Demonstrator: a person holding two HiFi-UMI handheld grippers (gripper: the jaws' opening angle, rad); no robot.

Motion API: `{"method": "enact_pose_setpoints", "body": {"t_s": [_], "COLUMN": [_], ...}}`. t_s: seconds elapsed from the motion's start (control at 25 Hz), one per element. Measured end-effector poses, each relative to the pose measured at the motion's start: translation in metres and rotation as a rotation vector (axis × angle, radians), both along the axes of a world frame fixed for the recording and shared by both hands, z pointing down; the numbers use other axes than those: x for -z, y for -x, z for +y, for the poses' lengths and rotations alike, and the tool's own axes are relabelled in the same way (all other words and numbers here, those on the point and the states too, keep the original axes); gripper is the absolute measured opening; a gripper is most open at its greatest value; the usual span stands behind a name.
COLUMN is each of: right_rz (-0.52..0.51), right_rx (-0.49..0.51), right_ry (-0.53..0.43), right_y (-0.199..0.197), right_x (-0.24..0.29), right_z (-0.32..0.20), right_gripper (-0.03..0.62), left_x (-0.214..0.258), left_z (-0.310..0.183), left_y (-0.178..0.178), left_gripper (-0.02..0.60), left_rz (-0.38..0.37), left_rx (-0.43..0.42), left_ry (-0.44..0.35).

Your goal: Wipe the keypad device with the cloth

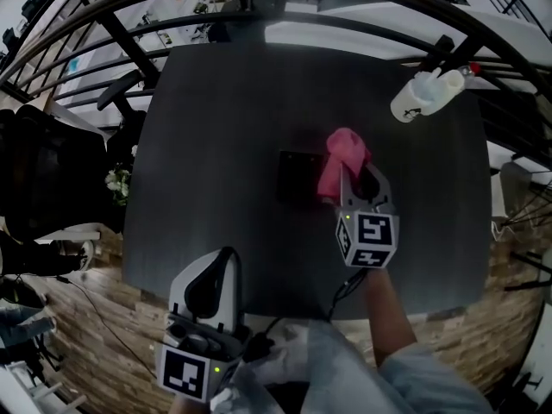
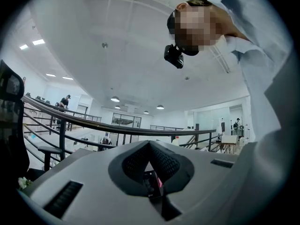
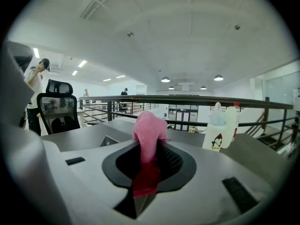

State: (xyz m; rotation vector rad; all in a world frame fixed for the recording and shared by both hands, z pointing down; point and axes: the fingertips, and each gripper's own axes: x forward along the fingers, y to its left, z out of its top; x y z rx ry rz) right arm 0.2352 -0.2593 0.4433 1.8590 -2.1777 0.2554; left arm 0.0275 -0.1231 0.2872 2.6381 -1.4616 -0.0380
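the black keypad device (image 1: 295, 178) is being partly hidden by the soft pink cloth (image 1: 343, 158) being pinched in the right gripper (image 1: 355, 181); the left gripper (image 1: 226, 257) is being held closed, empty.

No legible text (a penguin (image 3: 216, 141) marks the bottle (image 3: 225, 121)).

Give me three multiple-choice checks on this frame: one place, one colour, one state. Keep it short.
1. Where is the white bottle?
A. on the keypad device
B. at the far right of the table
C. in the left tongs

2. What colour is the cloth?
A. blue
B. white
C. pink

3. The right tongs are:
A. shut on the cloth
B. open and empty
C. shut on the bottle

Answers:
1 B: the head view shows it near the far right edge.
2 C: it is pink in the head view and the right gripper view.
3 A: the right gripper view shows the cloth pinched between the jaws.
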Motion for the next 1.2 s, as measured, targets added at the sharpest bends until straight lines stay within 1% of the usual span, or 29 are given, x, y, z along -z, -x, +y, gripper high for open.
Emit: {"method": "enact_pose_setpoints", "body": {"t_s": [0.28, 0.44, 0.6, 0.8, 0.96, 1.2], "right_rz": [-0.022, -0.041, -0.043, -0.052, -0.068, -0.097], "right_rx": [-0.073, -0.113, -0.132, -0.141, -0.124, -0.095], "right_ry": [0.026, 0.067, 0.116, 0.177, 0.228, 0.249], "right_y": [-0.019, -0.026, -0.027, -0.016, -0.002, 0.011], "right_x": [-0.012, -0.029, -0.048, -0.070, -0.082, -0.078], "right_z": [0.021, 0.036, 0.051, 0.070, 0.091, 0.112], "right_gripper": [0.071, 0.071, 0.071, 0.071, 0.071, 0.071], "left_x": [-0.002, -0.004, -0.005, -0.006, -0.006, -0.002], "left_z": [-0.003, -0.004, -0.005, -0.006, -0.005, -0.005], "left_y": [-0.010, -0.013, -0.014, -0.016, -0.014, -0.015], "left_gripper": [0.005, 0.005, 0.005, 0.005, 0.005, 0.005], "left_rz": [-0.007, -0.011, -0.011, -0.009, -0.008, 0.003], "left_rx": [-0.036, -0.055, -0.068, -0.082, -0.095, -0.122], "left_ry": [0.010, 0.015, 0.021, 0.023, 0.022, 0.010]}}
